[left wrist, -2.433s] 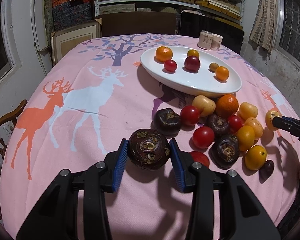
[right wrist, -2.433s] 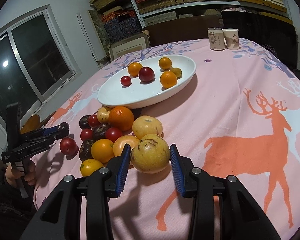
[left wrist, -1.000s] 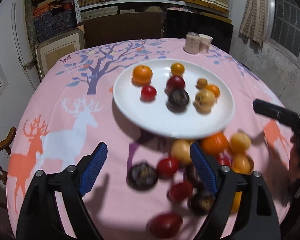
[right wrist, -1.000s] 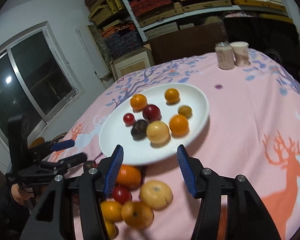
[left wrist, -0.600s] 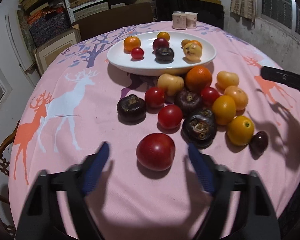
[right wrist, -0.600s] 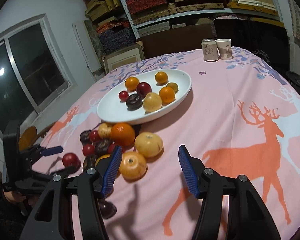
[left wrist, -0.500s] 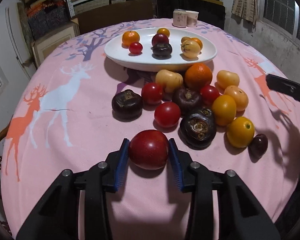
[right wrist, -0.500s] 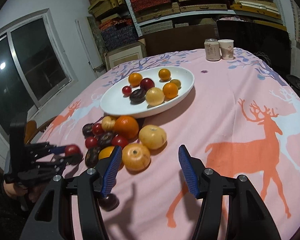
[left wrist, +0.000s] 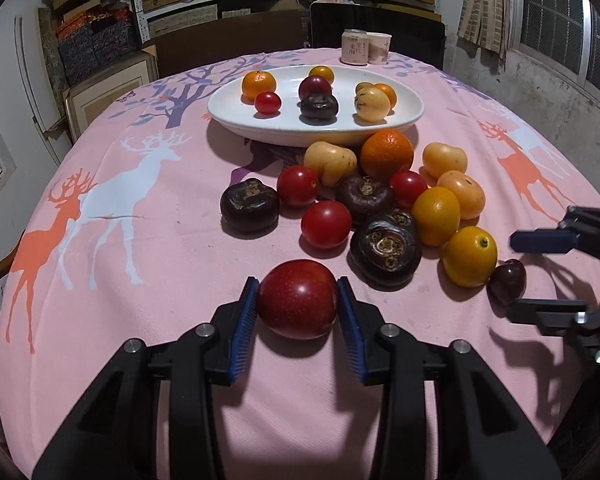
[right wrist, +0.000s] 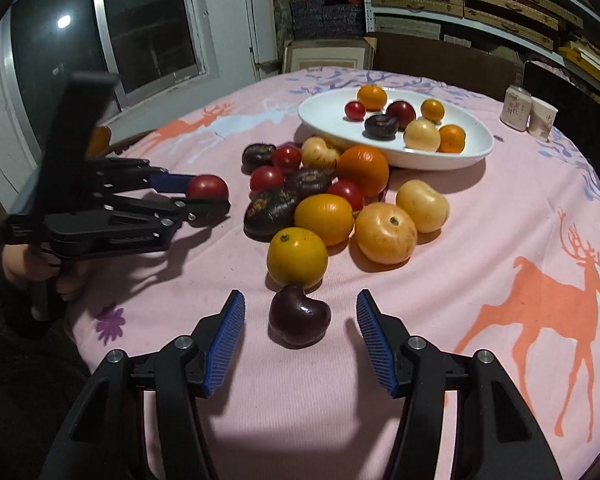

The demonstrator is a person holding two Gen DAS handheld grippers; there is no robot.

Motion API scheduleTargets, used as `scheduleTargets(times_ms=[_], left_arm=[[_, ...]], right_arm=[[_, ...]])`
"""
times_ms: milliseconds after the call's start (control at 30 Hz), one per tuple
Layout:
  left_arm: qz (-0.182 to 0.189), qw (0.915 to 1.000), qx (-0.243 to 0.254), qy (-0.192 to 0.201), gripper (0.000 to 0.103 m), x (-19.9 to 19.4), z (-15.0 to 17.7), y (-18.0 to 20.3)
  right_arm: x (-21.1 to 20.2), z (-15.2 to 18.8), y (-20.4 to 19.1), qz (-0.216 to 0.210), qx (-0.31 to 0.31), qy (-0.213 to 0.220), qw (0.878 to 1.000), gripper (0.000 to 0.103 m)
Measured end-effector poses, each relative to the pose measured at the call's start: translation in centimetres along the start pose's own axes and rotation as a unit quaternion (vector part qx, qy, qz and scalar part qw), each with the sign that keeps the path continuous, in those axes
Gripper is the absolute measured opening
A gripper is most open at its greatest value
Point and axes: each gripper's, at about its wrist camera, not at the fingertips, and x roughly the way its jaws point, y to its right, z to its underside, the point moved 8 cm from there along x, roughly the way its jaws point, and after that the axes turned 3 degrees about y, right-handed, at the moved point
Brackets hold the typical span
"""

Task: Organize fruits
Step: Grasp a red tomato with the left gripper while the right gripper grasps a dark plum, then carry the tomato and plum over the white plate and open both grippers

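My left gripper (left wrist: 298,300) is shut on a red plum (left wrist: 297,300) that rests on the pink cloth in front of a pile of loose fruit (left wrist: 364,200). The right wrist view shows the same gripper (right wrist: 212,196) and plum (right wrist: 206,186) at the left. My right gripper (right wrist: 300,304) straddles a small dark purple plum (right wrist: 299,317) at the near end of the pile. Its jaws are closing, with a gap on each side of the plum. A white oval plate (left wrist: 228,114) behind the pile holds several fruits.
A can (left wrist: 355,47) and a paper cup (left wrist: 379,48) stand at the table's far edge. Dark chairs and stacked shelves lie beyond. A person's hand (right wrist: 18,264) holds the left gripper's handle. The cloth drops off just below both grippers.
The left gripper came down from near the plate and shut on the red plum. The right gripper swung back from the plate to the pile's near end, rolled, and narrowed around the dark plum.
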Motion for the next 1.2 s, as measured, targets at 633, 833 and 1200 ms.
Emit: scheduleTargets(times_ms=[633, 833, 1200], left_arm=[[0.002, 0.9998, -0.018, 0.009, 0.038, -1.0, -0.2, -0.5], [-0.002, 0.9996, 0.000, 0.026, 0.039, -2.1, -2.7, -0.3], [-0.009, 0.9997, -0.001, 0.022, 0.039, 1.8, -11.5, -1.5]], right_arm=[[-2.6, -0.7, 2.9, 0.014, 0.056, 0.047, 0.997, 0.032], [-3.8, -3.0, 6.0, 0.027, 0.092, 0.074, 0.993, 0.032], [-2.6, -11.4, 9.1, 0.041, 0.085, 0.110, 0.989, 0.032]])
